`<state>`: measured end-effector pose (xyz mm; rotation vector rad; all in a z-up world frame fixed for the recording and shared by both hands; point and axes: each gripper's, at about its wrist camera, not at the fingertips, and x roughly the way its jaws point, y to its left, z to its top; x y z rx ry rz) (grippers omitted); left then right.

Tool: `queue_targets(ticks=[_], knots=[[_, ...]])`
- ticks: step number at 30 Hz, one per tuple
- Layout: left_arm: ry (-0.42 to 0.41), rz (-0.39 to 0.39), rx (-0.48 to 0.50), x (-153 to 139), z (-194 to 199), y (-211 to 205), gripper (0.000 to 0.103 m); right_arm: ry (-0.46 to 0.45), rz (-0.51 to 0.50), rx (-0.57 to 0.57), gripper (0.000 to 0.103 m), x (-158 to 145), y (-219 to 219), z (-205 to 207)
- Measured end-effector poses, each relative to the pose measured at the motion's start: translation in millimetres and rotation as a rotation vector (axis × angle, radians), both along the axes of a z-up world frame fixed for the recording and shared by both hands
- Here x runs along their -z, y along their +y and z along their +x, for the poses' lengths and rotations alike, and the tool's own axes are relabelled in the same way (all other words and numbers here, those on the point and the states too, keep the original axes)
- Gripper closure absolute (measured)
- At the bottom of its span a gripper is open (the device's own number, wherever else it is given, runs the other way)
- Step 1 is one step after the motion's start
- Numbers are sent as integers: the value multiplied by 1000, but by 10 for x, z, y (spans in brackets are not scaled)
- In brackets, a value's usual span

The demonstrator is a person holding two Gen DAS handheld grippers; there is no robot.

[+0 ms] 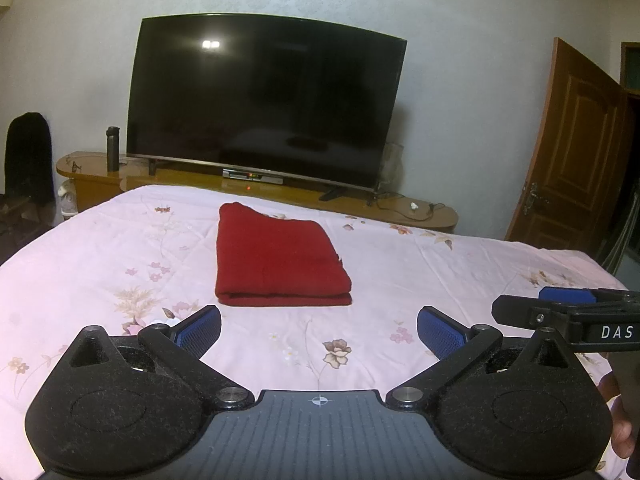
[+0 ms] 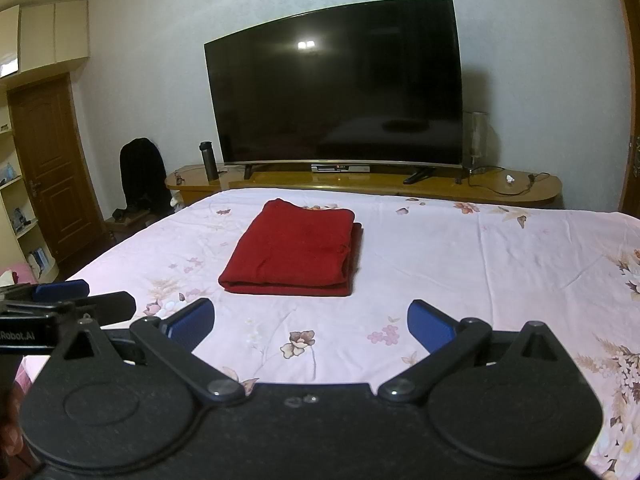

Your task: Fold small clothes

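A red garment (image 1: 276,258) lies folded into a flat rectangle on the pink floral bed sheet (image 1: 440,264); it also shows in the right wrist view (image 2: 296,252). My left gripper (image 1: 319,330) is open and empty, held above the sheet just short of the garment's near edge. My right gripper (image 2: 311,322) is open and empty too, held at the same distance from it. Each gripper shows at the edge of the other's view: the right one (image 1: 560,304), the left one (image 2: 68,296).
A large dark TV (image 1: 260,100) stands on a low wooden cabinet (image 1: 96,176) past the bed's far edge, with a dark flask (image 1: 112,149) on it. A wooden door (image 1: 572,152) is at the right. Shelves (image 2: 16,200) and a dark chair (image 2: 140,176) are at the left.
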<state>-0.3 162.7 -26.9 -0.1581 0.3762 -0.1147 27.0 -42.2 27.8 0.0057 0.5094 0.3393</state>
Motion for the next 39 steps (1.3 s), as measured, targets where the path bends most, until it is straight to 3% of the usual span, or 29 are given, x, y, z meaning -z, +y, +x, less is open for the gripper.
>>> queue_targets(ticks=[30, 39], knots=[[-8, 16, -13, 1, 16, -46, 0, -4, -2, -8, 1, 7, -82, 25], [-43, 30, -15, -24, -9, -38, 0, -6, -4, -15, 1, -1, -80, 22]])
